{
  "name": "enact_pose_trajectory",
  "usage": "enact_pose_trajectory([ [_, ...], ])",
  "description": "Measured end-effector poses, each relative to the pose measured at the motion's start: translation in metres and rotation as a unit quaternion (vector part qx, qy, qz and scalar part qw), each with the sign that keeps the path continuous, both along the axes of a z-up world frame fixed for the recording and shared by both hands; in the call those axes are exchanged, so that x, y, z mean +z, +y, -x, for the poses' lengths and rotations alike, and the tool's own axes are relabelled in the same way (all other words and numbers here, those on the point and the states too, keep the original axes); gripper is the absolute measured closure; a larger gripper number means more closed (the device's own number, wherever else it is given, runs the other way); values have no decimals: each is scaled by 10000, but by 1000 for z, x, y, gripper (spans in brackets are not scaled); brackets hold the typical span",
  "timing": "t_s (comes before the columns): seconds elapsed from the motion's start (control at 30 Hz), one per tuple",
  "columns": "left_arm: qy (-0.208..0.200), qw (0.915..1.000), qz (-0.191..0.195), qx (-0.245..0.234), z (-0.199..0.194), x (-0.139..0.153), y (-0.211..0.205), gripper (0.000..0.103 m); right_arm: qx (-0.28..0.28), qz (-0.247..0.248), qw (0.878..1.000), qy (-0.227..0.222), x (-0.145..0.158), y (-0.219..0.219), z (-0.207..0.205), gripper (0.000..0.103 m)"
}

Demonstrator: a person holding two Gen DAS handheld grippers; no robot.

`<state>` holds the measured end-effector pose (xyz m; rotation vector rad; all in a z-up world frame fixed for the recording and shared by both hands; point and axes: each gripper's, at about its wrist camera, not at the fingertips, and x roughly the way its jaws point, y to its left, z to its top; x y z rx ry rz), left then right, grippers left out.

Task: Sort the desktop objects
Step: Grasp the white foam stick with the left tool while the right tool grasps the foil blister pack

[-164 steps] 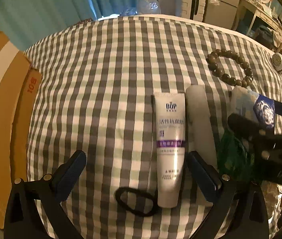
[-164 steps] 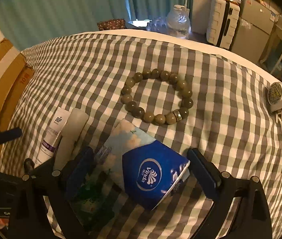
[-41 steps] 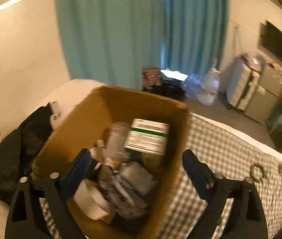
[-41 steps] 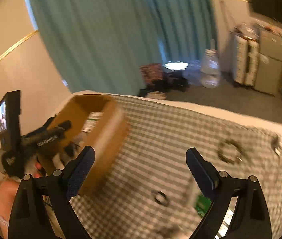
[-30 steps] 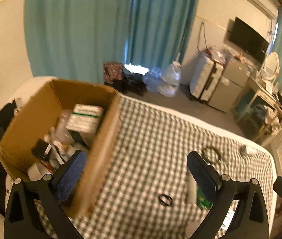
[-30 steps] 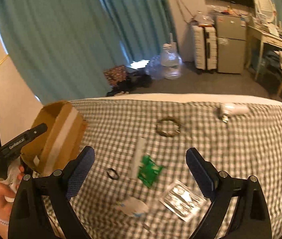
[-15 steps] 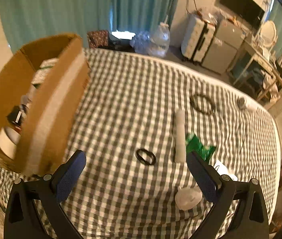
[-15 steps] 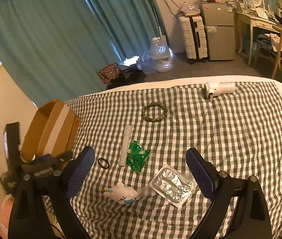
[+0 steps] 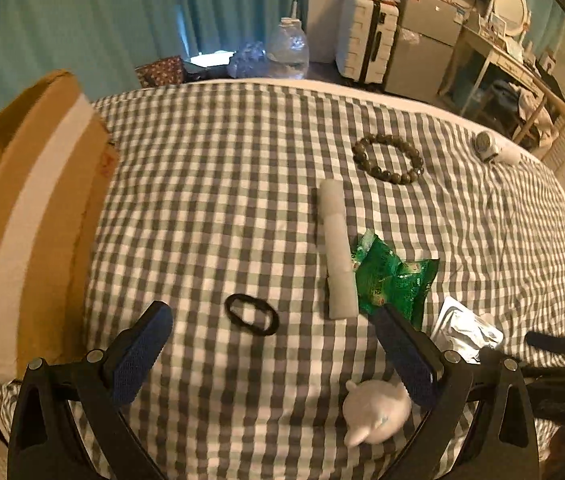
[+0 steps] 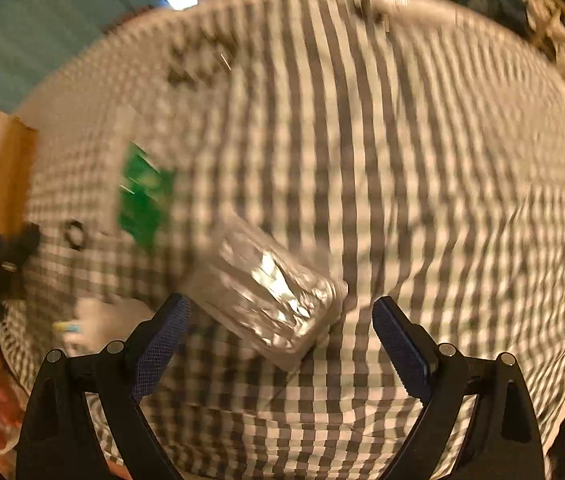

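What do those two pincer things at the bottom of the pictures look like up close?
Both look alike. The left tool and the right tool each have two black plastic arms shaped like open triangles, dotted with silver screws. Each arm ends in a dark blue, ridged rubbery pad. No cables or markings show.
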<state>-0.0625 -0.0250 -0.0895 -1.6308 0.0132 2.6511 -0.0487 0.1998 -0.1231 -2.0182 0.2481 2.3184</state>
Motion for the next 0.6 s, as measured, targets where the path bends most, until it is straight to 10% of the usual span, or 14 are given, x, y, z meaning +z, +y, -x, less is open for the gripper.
enact_pose_trajectory([
  [0.3, -46, 9999, -110, -32, 30, -33, 12, 0, -333, 661, 9973, 34, -26, -3, 15, 8],
  [0.6, -165, 9996, -245, -2, 55, -54, 17, 0, 165, -187, 9997, -70, -41, -22, 6, 0],
])
